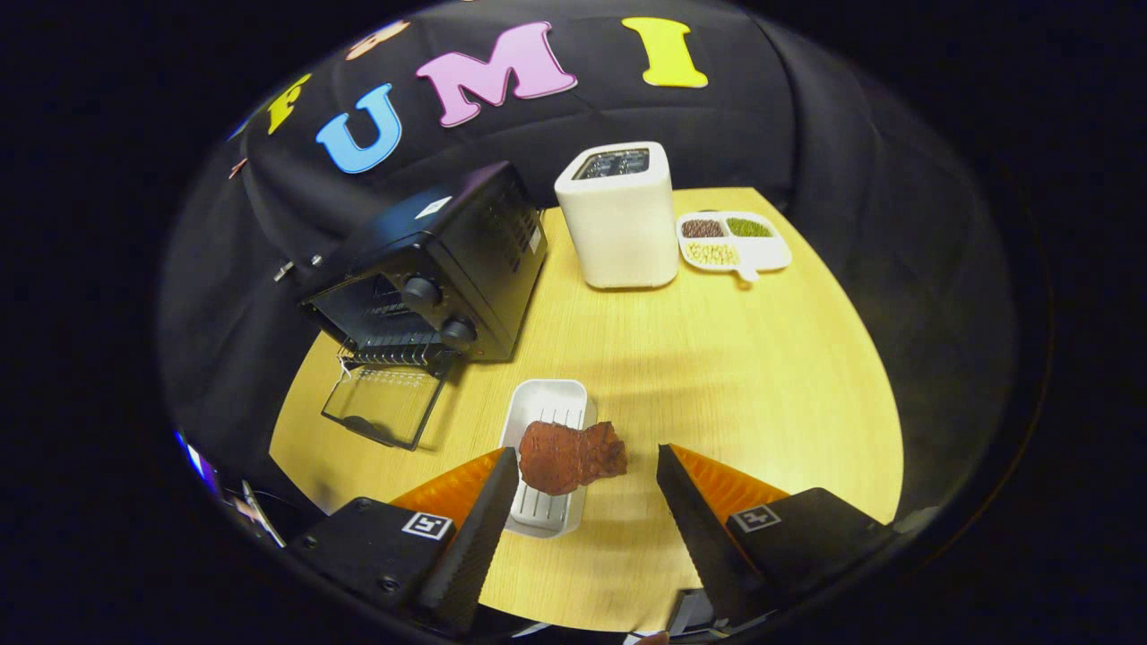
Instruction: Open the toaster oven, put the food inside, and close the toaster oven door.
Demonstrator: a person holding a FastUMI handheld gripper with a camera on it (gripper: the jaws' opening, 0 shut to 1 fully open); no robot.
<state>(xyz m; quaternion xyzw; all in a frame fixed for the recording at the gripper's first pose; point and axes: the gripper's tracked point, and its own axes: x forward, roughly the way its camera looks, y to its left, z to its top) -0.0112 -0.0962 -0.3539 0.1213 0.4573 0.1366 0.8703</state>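
Note:
A black toaster oven (430, 269) stands at the back left of the wooden table (717, 376). Its glass door (387, 405) hangs folded down flat, and the wire rack (394, 351) shows at the mouth. A reddish-brown piece of meat (570, 457) lies across a white ridged tray (547, 408), partly hanging over the tray's right side. My gripper (587, 461) is open, one finger to each side of the meat, with the meat between the fingertips and neither finger touching it.
A white pop-up toaster (620, 217) stands at the back of the table. Right of it lies a white divided dish (733, 242) with brown, green and pale grains. The table's front edge curves just below the fingers.

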